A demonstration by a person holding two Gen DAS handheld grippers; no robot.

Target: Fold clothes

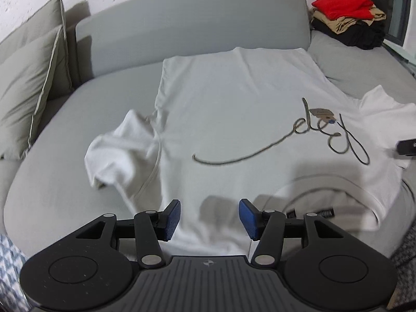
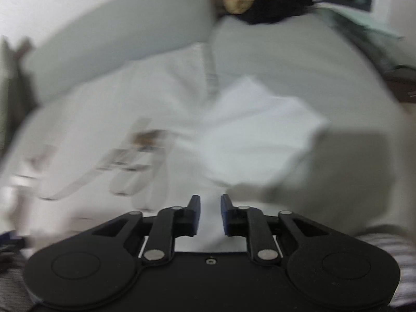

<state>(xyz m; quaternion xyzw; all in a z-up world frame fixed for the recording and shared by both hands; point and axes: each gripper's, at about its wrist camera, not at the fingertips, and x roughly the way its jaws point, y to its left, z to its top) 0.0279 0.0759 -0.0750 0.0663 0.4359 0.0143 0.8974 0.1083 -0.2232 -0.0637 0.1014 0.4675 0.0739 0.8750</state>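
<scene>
White T-shirt [image 1: 234, 98] spread flat on grey sofa bed [image 1: 65, 130], both grippers above its near edge, nothing held.

Shirt lies front up, script print [image 1: 330, 135] on the chest, collar [image 1: 325, 195] nearest, hem far by the backrest [image 1: 195, 23]. Left sleeve [image 1: 122, 150] crumpled and bunched, right sleeve [image 2: 260, 127] sticking out sideways. Left gripper [image 1: 209, 217] released, jaws half apart over bare fabric. Right gripper [image 2: 210, 214] jaws narrow but parted, gripping nothing; that view is blurred. Pile of folded clothes [image 1: 348, 18], red on top, sits far right. Likely step: fold sleeves inward. To do it well, pinch each sleeve at its outer tip, flatten the crumpled left one first, lay it across the body with the fold line straight along the side seam.
</scene>
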